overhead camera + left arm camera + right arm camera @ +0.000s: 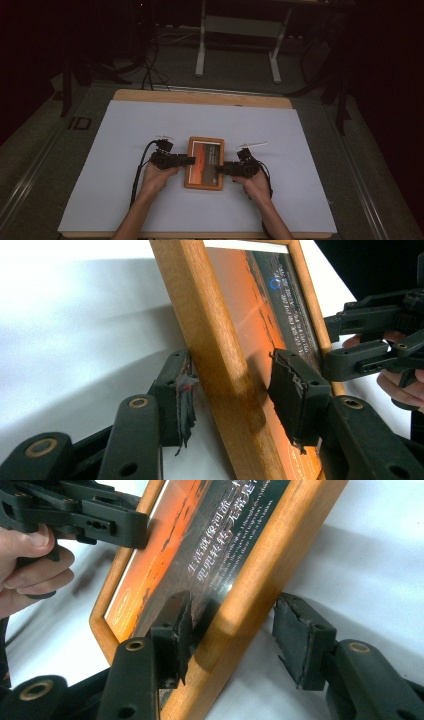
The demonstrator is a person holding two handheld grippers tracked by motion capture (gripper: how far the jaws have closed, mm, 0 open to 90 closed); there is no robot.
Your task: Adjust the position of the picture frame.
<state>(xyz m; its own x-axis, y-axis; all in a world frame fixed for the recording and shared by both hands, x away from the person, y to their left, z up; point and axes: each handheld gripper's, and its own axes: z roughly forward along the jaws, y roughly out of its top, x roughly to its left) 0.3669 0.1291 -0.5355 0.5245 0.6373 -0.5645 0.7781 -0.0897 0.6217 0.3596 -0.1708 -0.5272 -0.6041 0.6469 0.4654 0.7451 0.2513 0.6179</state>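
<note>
Left hand-held gripper (230,395) straddling framed picture's (204,162) nine-o'clock rail, pads loose; right hand-held gripper (232,635) wide about three-o'clock rail, untouching. Frame at centre of tabletop (125,130).

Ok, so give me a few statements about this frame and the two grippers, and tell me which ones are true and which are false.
1. The picture frame is wooden and holds an orange picture. True.
2. Both grippers work at the same side of the frame. False: the left gripper is at its left edge and the right gripper at its right edge.
3. The right gripper is clamped tight on the frame. False: its jaws straddle the wooden edge, but the outer pad stands apart from the wood.
4. A white sheet covers the table under the frame. True.
5. The picture carries no writing. False: printed text runs along its dark part.
</note>
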